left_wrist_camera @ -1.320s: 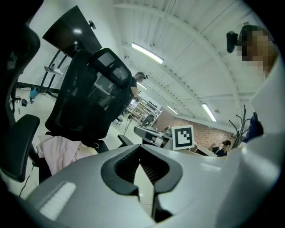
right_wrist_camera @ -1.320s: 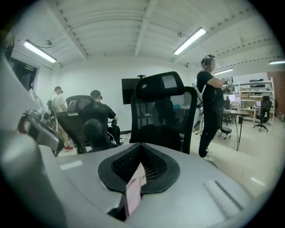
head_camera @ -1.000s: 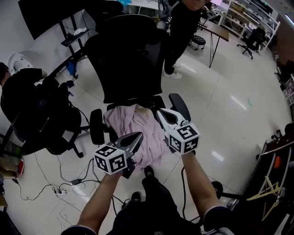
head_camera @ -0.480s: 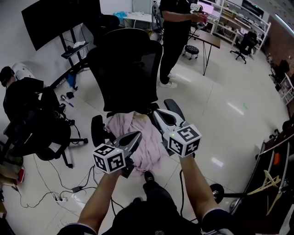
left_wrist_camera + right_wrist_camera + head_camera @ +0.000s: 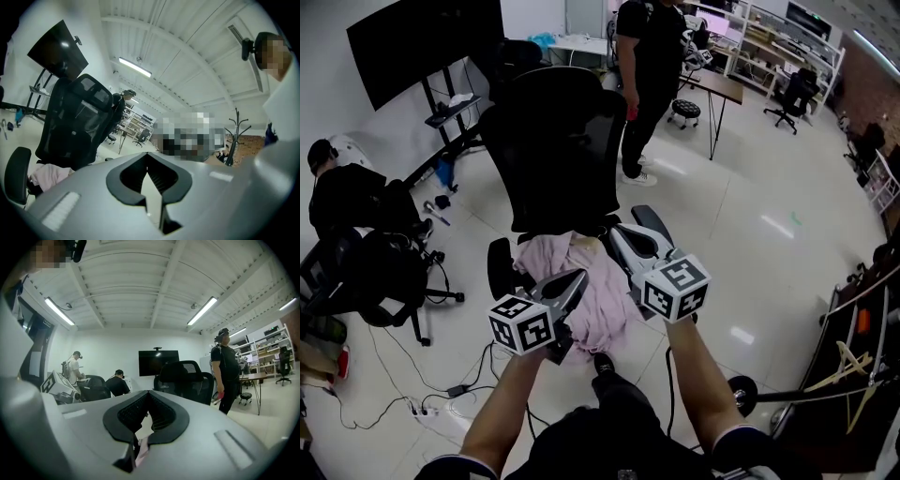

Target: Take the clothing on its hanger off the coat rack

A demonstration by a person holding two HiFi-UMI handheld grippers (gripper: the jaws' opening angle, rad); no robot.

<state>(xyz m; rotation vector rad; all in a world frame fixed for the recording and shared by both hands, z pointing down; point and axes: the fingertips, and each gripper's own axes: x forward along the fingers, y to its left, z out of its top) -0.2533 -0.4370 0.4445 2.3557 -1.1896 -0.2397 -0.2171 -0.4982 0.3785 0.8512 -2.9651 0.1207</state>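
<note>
A pink garment (image 5: 605, 292) lies crumpled on the seat of a black office chair (image 5: 558, 150); no hanger shows in it. In the head view my left gripper (image 5: 579, 279) hovers over the garment's near left part. My right gripper (image 5: 616, 232) is at its right edge by the armrest. Both point forward and upward, jaws shut with nothing clamped. The left gripper (image 5: 147, 161) view shows the garment (image 5: 49, 176) low at left and a dark coat rack (image 5: 236, 136) far off. In the right gripper (image 5: 148, 397) view a pink sliver (image 5: 142, 446) shows low between the jaws.
A person in black (image 5: 647, 56) stands behind the chair near a desk (image 5: 727, 86). Another person (image 5: 347, 192) sits at left among black chairs. Cables and a power strip (image 5: 455, 389) lie on the floor. A wooden hanger (image 5: 853, 375) hangs at lower right.
The head view has tilted up a little, so more of the room's far side shows. The standing person has stepped left. Both grippers stay over the garment, still shut.
</note>
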